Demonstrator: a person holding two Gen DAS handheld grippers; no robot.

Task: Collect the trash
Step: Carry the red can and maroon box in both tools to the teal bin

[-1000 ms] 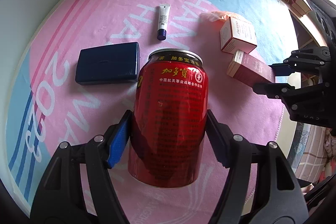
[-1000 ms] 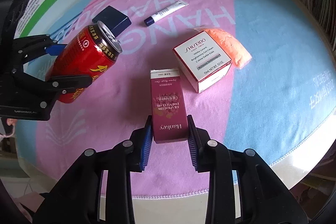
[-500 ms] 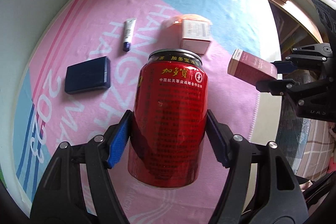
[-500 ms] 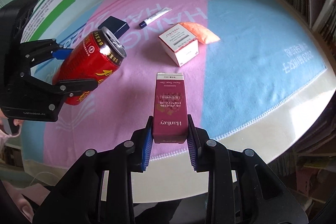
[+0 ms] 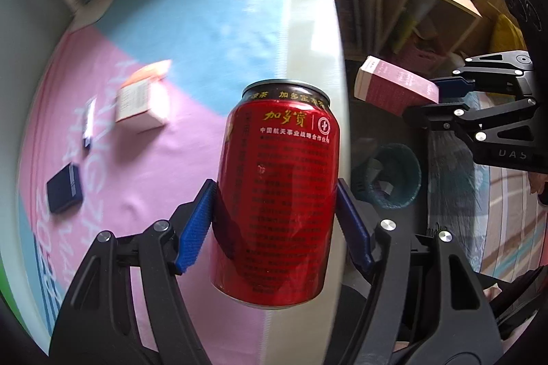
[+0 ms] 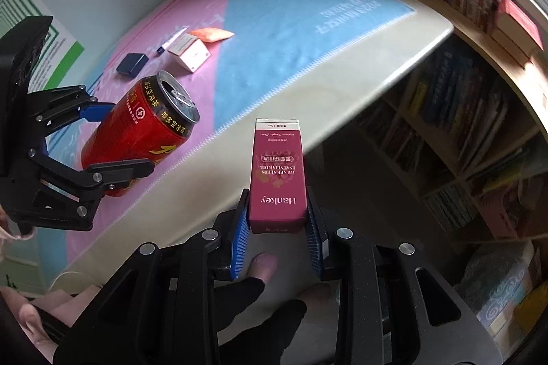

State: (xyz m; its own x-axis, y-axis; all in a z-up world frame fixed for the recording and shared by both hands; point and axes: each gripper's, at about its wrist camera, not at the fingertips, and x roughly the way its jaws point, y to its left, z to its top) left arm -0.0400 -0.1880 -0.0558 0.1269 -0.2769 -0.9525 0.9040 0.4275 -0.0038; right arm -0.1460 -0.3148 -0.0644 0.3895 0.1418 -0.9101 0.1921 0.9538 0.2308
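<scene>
My left gripper (image 5: 274, 224) is shut on a red drink can (image 5: 279, 180) and holds it in the air over the table's right edge; the can also shows in the right wrist view (image 6: 137, 128). My right gripper (image 6: 276, 228) is shut on a maroon Hankey carton (image 6: 277, 173), held past the table edge above the floor; the carton also shows in the left wrist view (image 5: 394, 87). A teal waste basket (image 5: 394, 176) stands on the floor below, between the two grippers. A white box (image 5: 138, 104) and an orange packet (image 6: 212, 34) lie on the table.
A pink and blue cloth (image 5: 205, 33) covers the table. A dark blue case (image 5: 65, 188) and a small tube (image 5: 89, 125) lie on it. Bookshelves (image 6: 462, 111) stand close on the right. A striped fabric (image 5: 510, 204) lies beside the basket.
Both grippers have swung right and away from the table with their loads. The can and carton are now past the table edge, and the waste basket has come into view.
</scene>
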